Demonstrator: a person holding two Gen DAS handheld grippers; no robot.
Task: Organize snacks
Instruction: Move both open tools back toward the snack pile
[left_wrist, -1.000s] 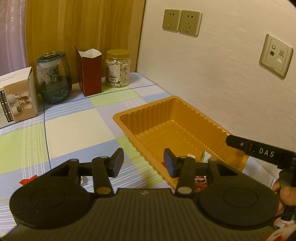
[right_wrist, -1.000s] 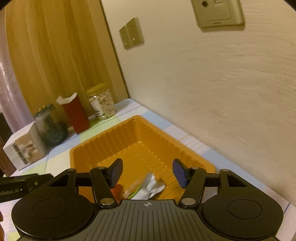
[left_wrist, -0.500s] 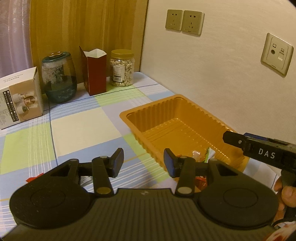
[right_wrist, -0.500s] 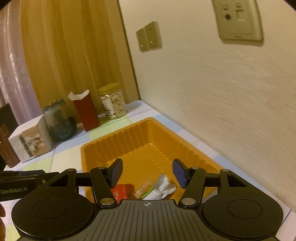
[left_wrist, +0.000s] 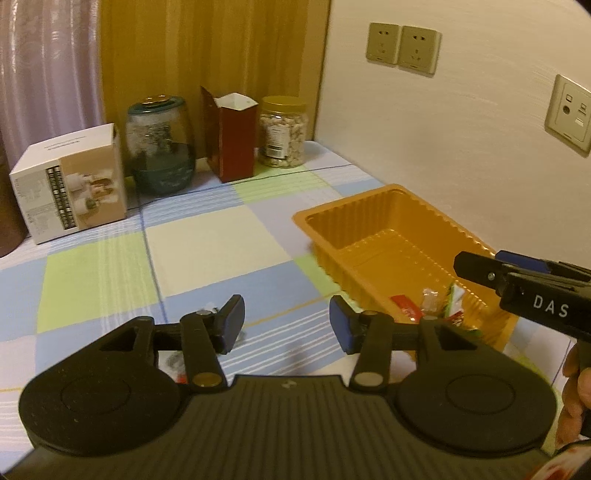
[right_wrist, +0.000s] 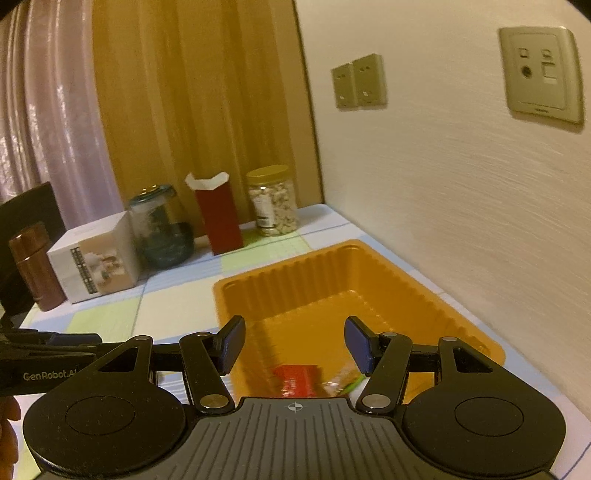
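Right wrist view — red snack packet (right_wrist: 297, 378) lies below parted right tongs (right_wrist: 294, 341).

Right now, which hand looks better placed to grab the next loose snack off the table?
Probably the left. The left gripper hangs over the tablecloth, fingers opening and empty, with a small wrapper just below it. The right gripper is over the orange tray, away from it.

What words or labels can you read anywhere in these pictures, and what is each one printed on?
"DAS": white letters on the right gripper body, seen from the left wrist view.
"GenRobot.AI": side of the left gripper, seen from the right wrist view.
White box: top and side print too small to read.
Nut jar label: blurred, unreadable.
Snack wrappers in the orange tray: print unreadable.
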